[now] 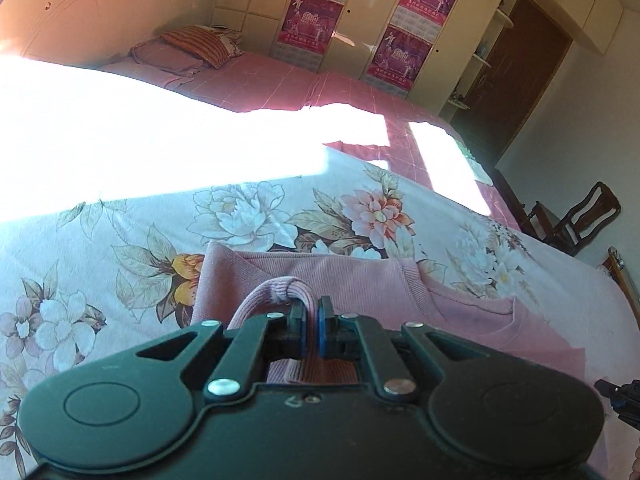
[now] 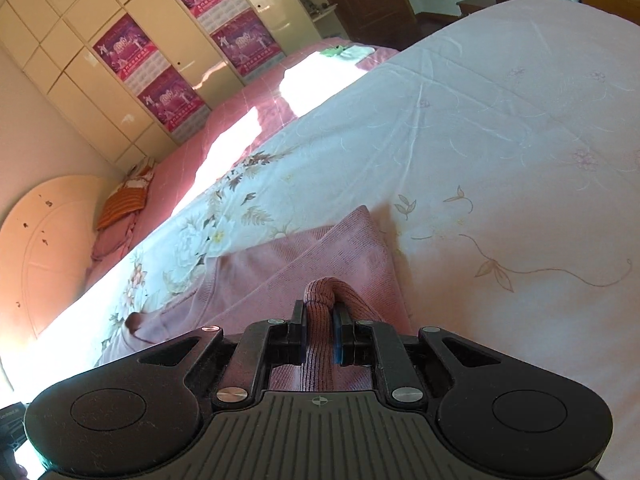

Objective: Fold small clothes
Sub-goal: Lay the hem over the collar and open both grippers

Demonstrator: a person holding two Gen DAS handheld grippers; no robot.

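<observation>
A small pink ribbed knit garment (image 1: 360, 280) lies spread on a floral bedsheet (image 1: 248, 216). My left gripper (image 1: 311, 312) is shut on a bunched ribbed edge of the garment, which loops up over its fingertips. In the right wrist view the same pink garment (image 2: 304, 256) lies folded over itself, and my right gripper (image 2: 321, 320) is shut on another bunched ribbed edge. The right gripper's tip also shows at the left wrist view's lower right edge (image 1: 624, 400).
The floral bedsheet (image 2: 500, 140) covers a wide bed with a pink checked cover (image 1: 320, 88) behind it. Pillows (image 1: 192, 48) sit by the headboard. A wardrobe with posters (image 1: 412, 20) stands behind, and a wooden chair (image 1: 576, 220) stands at the right. Bright sun patches cross the bed.
</observation>
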